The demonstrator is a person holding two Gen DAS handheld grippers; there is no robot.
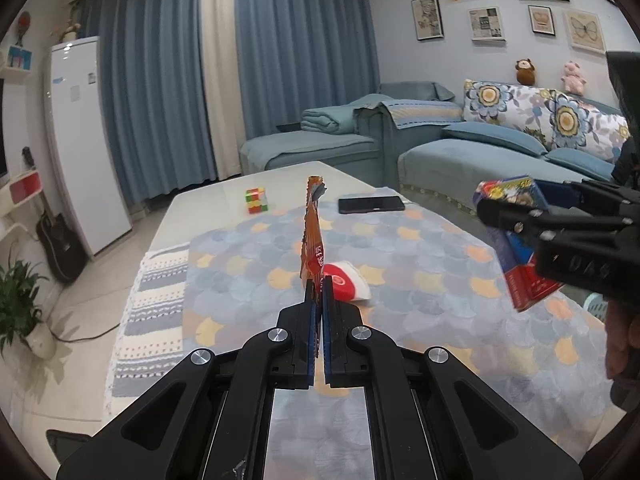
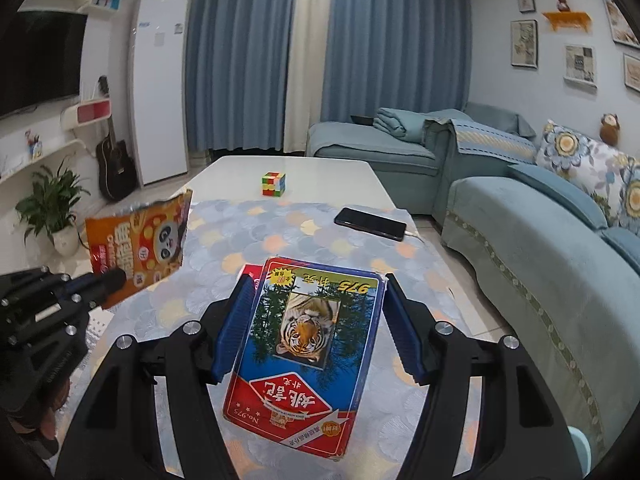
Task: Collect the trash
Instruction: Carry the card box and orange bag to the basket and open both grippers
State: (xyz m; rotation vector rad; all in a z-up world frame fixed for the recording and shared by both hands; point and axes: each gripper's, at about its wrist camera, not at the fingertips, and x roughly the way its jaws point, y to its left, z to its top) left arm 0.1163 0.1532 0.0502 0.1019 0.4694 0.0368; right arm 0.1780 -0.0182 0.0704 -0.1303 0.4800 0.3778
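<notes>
With the left gripper (image 1: 318,292) pinching only the bottom edge of the orange snack wrapper (image 1: 313,236) and the right gripper (image 2: 316,320) clamped on the playing-card box (image 2: 308,348), both aloft above the table (image 2: 240,168), the limp wrapper could slip out, or the tilted box could twist free.

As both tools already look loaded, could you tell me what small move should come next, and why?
Probably carry both pieces off the table to a bin. The left tool is shut on the orange snack wrapper, the right tool on the playing-card box, both lifted above the tablecloth. No bin is clearly visible.
</notes>
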